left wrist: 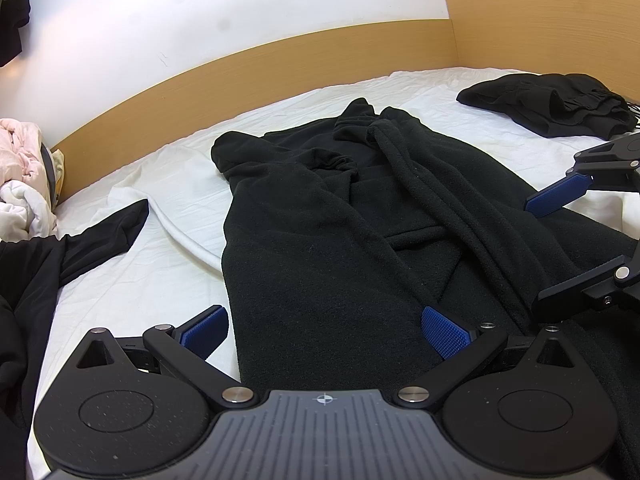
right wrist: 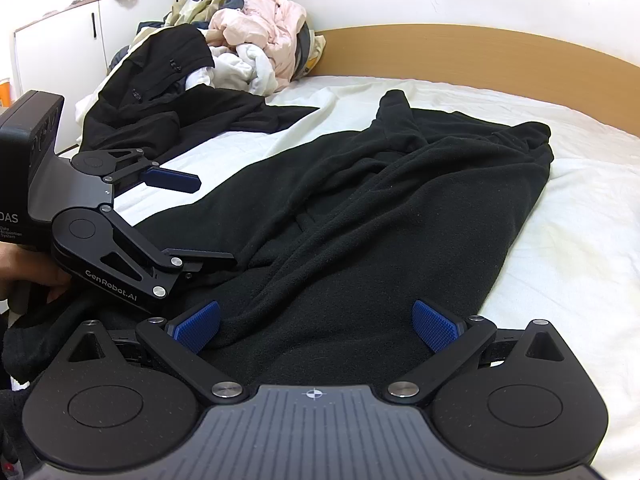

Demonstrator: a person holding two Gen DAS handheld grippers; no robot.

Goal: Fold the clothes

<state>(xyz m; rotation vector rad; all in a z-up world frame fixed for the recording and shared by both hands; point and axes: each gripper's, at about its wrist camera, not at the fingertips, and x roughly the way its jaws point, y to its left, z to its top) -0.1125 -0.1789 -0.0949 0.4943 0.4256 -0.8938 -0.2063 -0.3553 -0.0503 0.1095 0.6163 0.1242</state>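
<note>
A black fleece garment [left wrist: 360, 248] lies lengthwise on the white sheet [left wrist: 160, 280] of a bed, its sleeves already drawn in across the body, as two hand-held grippers sit at its near hem. The left gripper [left wrist: 324, 330] has its jaws wide apart, the left pad over bare sheet and the right pad on fleece, straddling the garment's left edge. The right gripper [right wrist: 316, 326], also spread wide and holding nothing, sits over the hem further right; seen from the left camera it enters at 3 o'clock.

The likely risk is an uneven fold. If either gripper closes on only the top layer, the loose sleeve [left wrist: 432, 200] running down the middle could slide out as the hem is lifted. With the left gripper half over the sheet, it might pinch bedding along with fleece and drag it along. The two tools also stand close together, so a careless closing could knock one against the other.

Much stays unclear. Black on black hides where layers start and stop, and the hem itself is lost beneath both gripper bodies. A second dark pile [left wrist: 552, 108] at 2 o'clock in the left view is cut by the frame edge. Another black garment [left wrist: 60, 256] at 9 o'clock runs out of view. Only part of a hand [right wrist: 24, 268] shows behind the left gripper.
</note>
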